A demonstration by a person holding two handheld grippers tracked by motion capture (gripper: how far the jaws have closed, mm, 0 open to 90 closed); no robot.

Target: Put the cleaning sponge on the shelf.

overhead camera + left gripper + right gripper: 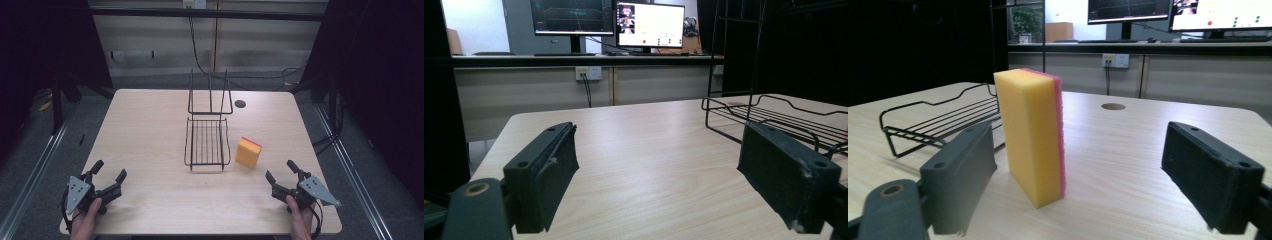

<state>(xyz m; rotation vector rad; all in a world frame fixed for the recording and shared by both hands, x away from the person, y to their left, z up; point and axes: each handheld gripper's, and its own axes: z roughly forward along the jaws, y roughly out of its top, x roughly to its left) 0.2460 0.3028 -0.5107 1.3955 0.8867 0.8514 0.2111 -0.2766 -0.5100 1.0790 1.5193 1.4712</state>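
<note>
The sponge (248, 152) (yellow, pink-backed) stands on edge on the tabletop (150, 130), just right of the wire rack (207, 142). The right claw (281, 172), released, sits near it; the left claw (109, 169) is released too.

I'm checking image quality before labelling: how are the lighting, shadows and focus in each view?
High view: table evenly lit, dark surroundings, soft overall. Left gripper view: near jaws slightly soft, wire rack sharp. Right gripper view: sponge crisp, faint shadow beside it, bright monitors behind.
</note>
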